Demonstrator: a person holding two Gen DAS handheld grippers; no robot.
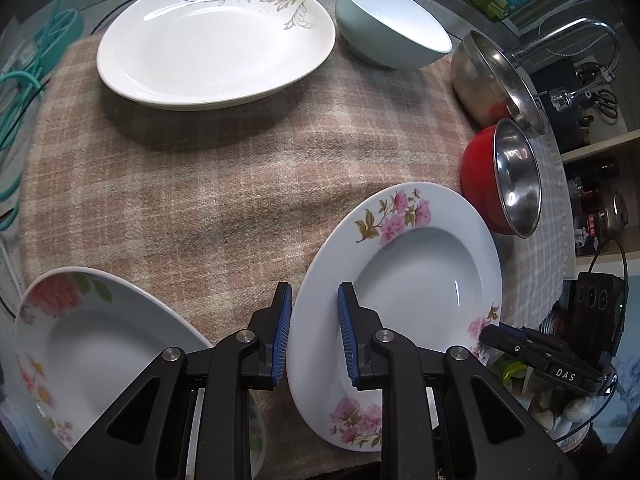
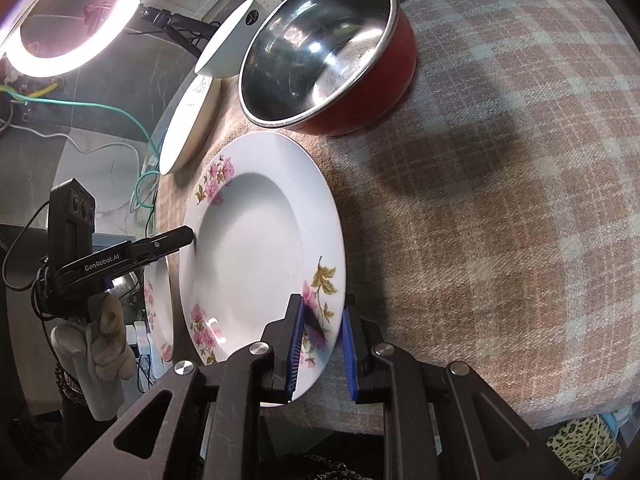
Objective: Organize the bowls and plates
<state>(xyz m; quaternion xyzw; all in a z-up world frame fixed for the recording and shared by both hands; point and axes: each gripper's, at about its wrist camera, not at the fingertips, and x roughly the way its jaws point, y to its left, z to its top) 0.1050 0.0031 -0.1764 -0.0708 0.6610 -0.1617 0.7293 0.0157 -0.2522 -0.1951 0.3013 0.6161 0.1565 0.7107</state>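
A white deep plate with pink flowers (image 1: 416, 272) (image 2: 256, 256) lies on the plaid cloth near the front edge. My left gripper (image 1: 314, 334) is open and straddles its left rim. My right gripper (image 2: 320, 350) is open and straddles the opposite rim; it also shows in the left wrist view (image 1: 504, 338). The left gripper shows in the right wrist view (image 2: 176, 240), touching the plate's far rim. A second flowered plate (image 1: 96, 340) (image 2: 160, 304) lies to the left. A large white plate with a beige leaf pattern (image 1: 216, 40) sits at the back.
A pale blue bowl (image 1: 392, 24), a steel bowl (image 1: 492, 76) and a red bowl with steel inside (image 1: 500, 180) (image 2: 324, 52) stand along the right. A ring light (image 2: 72, 12) glows beyond the table. Cables (image 1: 24, 80) hang at the left.
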